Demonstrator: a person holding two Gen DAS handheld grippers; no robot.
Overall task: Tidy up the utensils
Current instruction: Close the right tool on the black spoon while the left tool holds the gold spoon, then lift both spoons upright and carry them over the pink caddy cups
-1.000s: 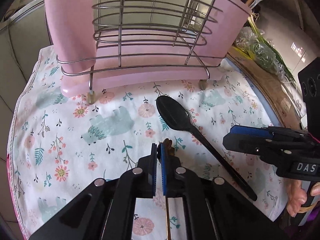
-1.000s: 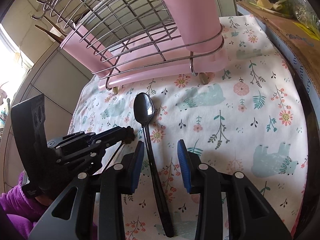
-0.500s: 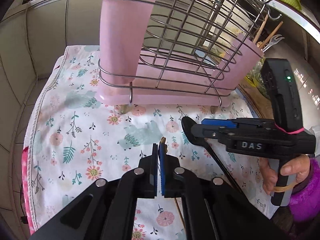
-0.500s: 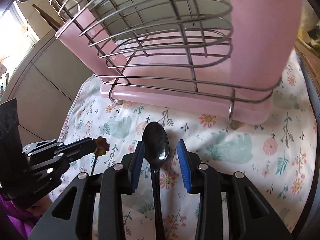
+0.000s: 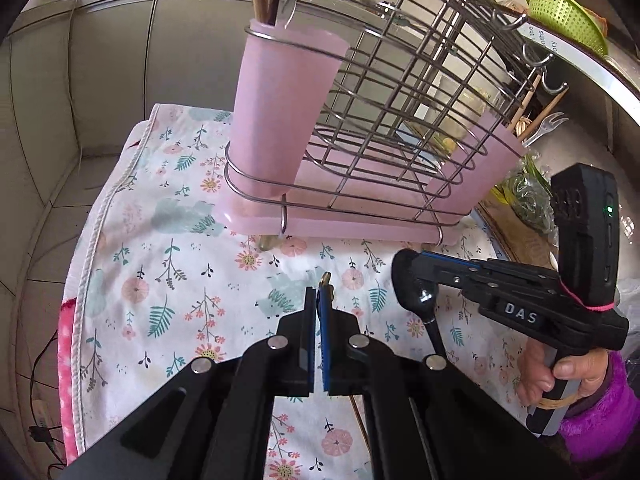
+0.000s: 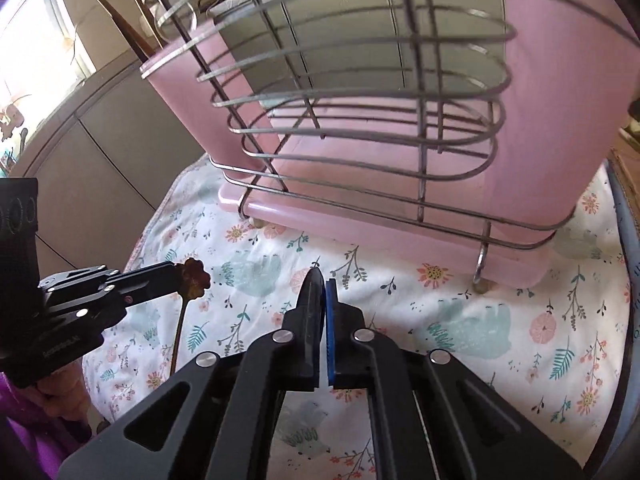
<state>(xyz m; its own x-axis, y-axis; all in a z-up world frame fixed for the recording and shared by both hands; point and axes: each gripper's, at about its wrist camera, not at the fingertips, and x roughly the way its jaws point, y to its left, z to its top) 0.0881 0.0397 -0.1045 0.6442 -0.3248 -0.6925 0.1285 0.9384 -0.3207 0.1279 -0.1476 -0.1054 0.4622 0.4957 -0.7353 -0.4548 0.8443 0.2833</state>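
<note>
Grippers both clamped: left gripper (image 5: 317, 300) holds a thin gold utensil (image 6: 195, 278) with a flower-shaped end, right gripper (image 6: 323, 284) holds the black spoon (image 5: 420, 292) by its bowl. Both hang above the floral cloth (image 5: 160, 264), near the pink wire rack (image 5: 360, 140).

A floral cloth (image 5: 168, 280), white with pink flowers, teal leaves and pale blue animals, covers the worktop and carries everything here. Its stitched left edge (image 5: 94, 240) droops over the side, where a pink layer with white dots (image 5: 66, 360) shows beneath it. Toward the cloth's far edge stands a wire utensil rack (image 5: 400, 120) on small feet, over a pink drip tray (image 5: 340, 226) that reaches from near the far left corner across to the right. Beyond the right edge a brown surface (image 5: 508, 228) borders the cloth.
</note>
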